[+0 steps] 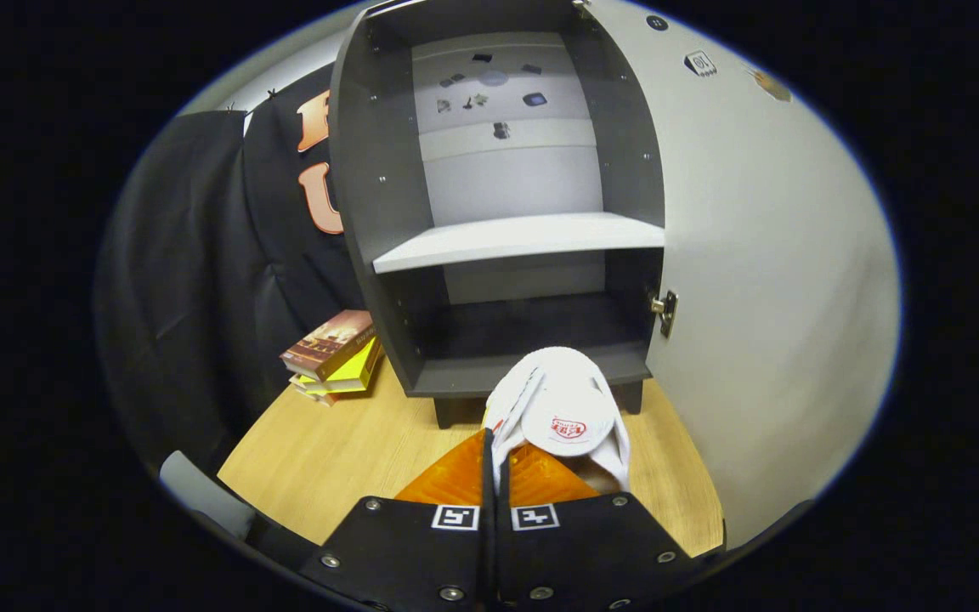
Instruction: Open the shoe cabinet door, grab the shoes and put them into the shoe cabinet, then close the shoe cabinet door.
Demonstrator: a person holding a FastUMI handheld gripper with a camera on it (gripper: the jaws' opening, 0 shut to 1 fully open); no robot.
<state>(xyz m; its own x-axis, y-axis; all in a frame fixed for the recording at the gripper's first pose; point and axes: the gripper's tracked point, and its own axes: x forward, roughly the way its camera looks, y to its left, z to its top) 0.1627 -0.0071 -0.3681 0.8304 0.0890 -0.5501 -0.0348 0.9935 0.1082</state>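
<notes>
A white shoe (559, 408) with a red logo on its tongue hangs toe-forward from my gripper (494, 450), whose two fingers are pressed together on the shoe's side wall. Just beyond the shoe stands the dark grey shoe cabinet (379, 195), with its pale door (761, 280) swung wide open to the right. Inside, a white shelf (515, 240) splits the cabinet into an upper and a lower bay. The shoe's toe reaches the front lip of the lower bay (532, 327), which holds nothing.
A small stack of books (332, 353) lies on the wooden tabletop (328, 450) against the cabinet's left side. Black cloth hangs behind and to the left. A brass hinge (666, 312) sticks out at the door's inner edge, close to the shoe.
</notes>
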